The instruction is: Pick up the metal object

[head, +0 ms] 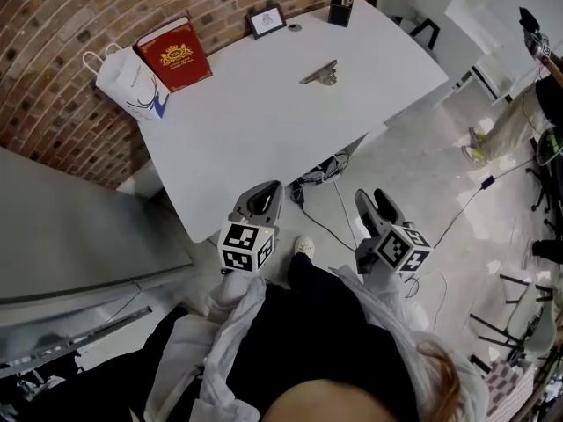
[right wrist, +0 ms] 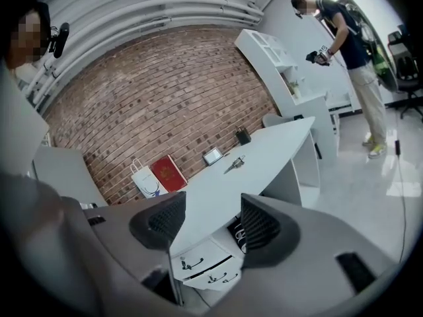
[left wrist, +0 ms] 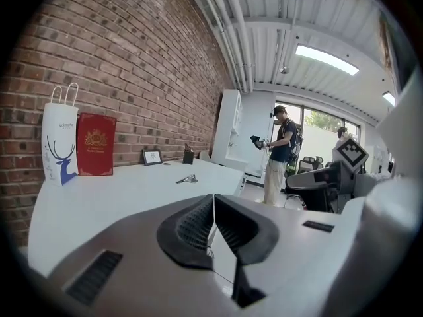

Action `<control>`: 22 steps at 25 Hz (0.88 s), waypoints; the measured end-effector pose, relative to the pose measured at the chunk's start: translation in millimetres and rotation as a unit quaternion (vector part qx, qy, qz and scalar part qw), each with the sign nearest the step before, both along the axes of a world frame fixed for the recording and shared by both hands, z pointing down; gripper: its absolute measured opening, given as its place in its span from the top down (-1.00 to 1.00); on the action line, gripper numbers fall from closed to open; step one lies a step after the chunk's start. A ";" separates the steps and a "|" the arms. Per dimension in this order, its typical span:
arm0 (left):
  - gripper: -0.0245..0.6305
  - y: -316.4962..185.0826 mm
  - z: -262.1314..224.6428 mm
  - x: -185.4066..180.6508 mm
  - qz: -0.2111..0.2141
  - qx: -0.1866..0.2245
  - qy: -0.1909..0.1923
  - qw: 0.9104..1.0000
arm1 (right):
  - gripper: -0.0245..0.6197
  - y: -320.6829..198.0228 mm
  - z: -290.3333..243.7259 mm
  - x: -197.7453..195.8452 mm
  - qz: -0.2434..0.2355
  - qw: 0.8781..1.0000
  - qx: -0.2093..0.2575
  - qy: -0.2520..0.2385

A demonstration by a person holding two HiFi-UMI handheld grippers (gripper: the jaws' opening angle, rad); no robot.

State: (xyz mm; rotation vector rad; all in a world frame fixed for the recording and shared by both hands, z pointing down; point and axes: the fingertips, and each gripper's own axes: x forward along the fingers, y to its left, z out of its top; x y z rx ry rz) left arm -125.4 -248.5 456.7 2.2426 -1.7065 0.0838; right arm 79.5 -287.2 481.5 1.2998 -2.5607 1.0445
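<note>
The metal object [head: 320, 74] lies flat on the white table [head: 264, 130], toward its far right part; it also shows small in the left gripper view as a metal object [left wrist: 187, 178] and in the right gripper view as a metal object [right wrist: 234, 163]. My left gripper [head: 261, 202] hovers at the table's near edge, jaws shut with nothing between them [left wrist: 213, 224]. My right gripper [head: 376, 209] hangs off the table's near right side above the floor, open and empty [right wrist: 210, 224]. Both are far from the object.
At the table's far left stand a white paper bag [head: 127, 82] and a red book [head: 174, 54]. A small picture frame [head: 266, 21] and a dark pen holder [head: 340, 10] sit along the far edge. Cables [head: 327, 209] lie on the floor. A person [left wrist: 281, 152] stands across the room.
</note>
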 end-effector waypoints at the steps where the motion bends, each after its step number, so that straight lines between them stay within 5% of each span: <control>1: 0.87 -9.1 -1.0 -0.1 -0.002 0.001 0.000 1.000 | 0.08 -9.3 0.3 1.5 0.004 1.000 -0.003 -0.006; 22: 0.87 -107.6 12.0 12.0 0.004 -0.011 -0.013 1.000 | 0.08 -152.0 -2.0 -0.6 0.065 0.985 -0.053 -0.151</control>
